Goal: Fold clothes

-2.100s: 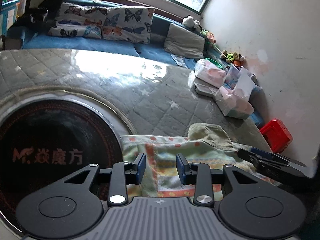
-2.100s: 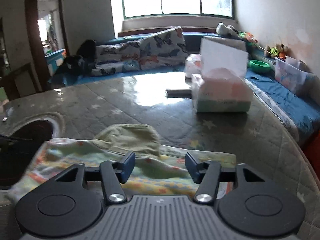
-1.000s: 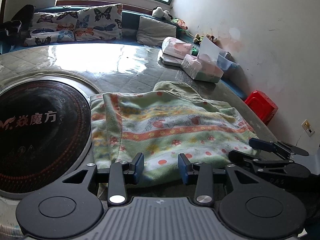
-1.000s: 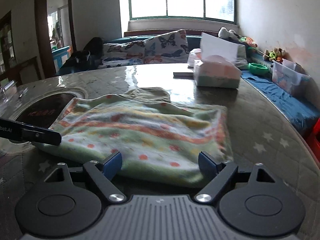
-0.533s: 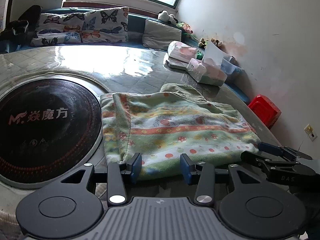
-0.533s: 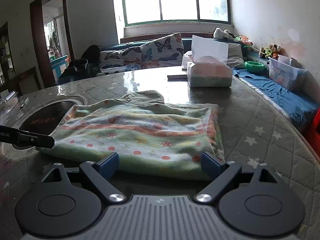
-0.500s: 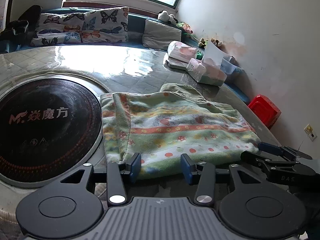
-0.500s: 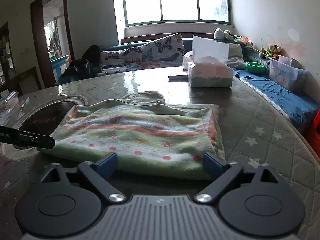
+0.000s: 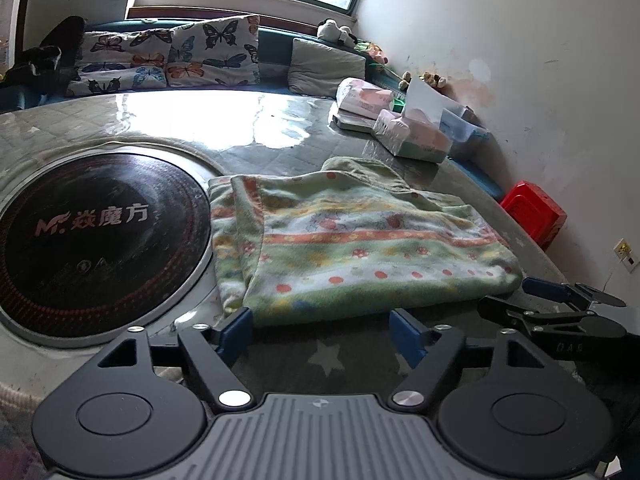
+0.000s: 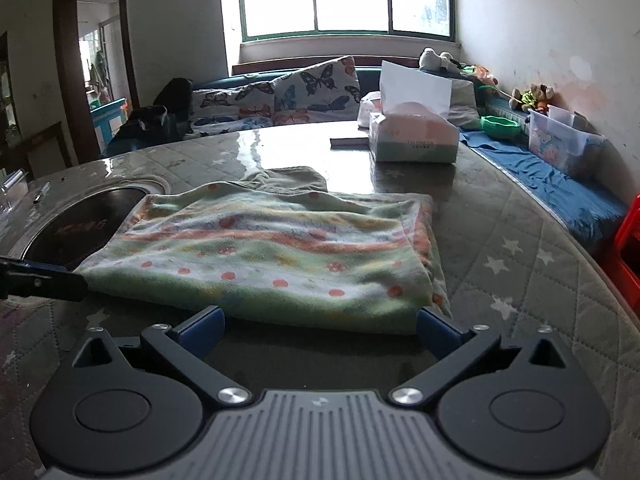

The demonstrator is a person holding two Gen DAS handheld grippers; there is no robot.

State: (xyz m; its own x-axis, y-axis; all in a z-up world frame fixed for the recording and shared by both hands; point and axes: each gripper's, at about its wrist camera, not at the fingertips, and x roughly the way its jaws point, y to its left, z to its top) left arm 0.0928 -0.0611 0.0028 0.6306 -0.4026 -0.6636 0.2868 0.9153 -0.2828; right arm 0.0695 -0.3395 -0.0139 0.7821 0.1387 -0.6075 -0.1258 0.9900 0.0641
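Note:
A green fleece garment [image 9: 352, 240] with orange stripes and red dots lies folded flat on the quilted table; its plain green hood pokes out at the far side [image 10: 288, 178]. My left gripper [image 9: 324, 330] stands open just short of the garment's near edge, holding nothing. My right gripper [image 10: 320, 326] is open wide at the garment's [image 10: 272, 256] near edge, also holding nothing. The right gripper shows in the left wrist view [image 9: 556, 304], at the garment's right corner. The left gripper's fingertip [image 10: 44, 278] shows at the left edge of the right wrist view.
A black round cooktop [image 9: 92, 232] is set into the table left of the garment. Tissue boxes [image 10: 412, 140] stand on the far side of the table. A red stool [image 9: 534, 212] is by the wall, right. A bench with butterfly cushions [image 9: 168, 56] runs under the window.
Both grippers pulled back from the garment toward the near table edge, and their jaws opened wider. The garment lies still, folded.

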